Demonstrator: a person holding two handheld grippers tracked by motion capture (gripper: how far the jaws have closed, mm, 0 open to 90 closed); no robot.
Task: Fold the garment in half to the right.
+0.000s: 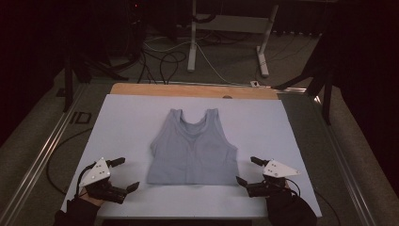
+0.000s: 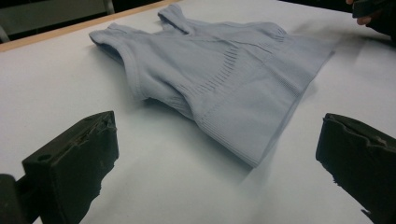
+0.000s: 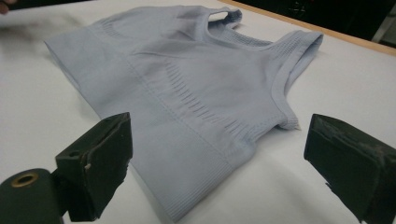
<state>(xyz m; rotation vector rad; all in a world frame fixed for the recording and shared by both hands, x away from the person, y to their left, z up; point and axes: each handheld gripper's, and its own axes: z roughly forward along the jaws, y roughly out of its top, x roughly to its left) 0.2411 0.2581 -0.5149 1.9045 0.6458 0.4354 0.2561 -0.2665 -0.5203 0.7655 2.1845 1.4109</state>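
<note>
One big white table (image 1: 127,117) fills the middle of the picture, one pale blue tank top (image 1: 193,148) lies flat at its center, and two grippers, the left gripper (image 1: 126,173) and right gripper (image 1: 246,170), sit wide open and empty at its bottom corners.

A table (image 1: 127,89) carries a white sheet (image 1: 127,122) that covers nearly all of it; a strip of bare wood shows beyond the sheet's far edge. 1 pale grey-blue top (image 1: 193,148) lies flat on the sheet, about midway between the sheet's side edges, straps toward the wood strip, hem toward the near edge.
</note>
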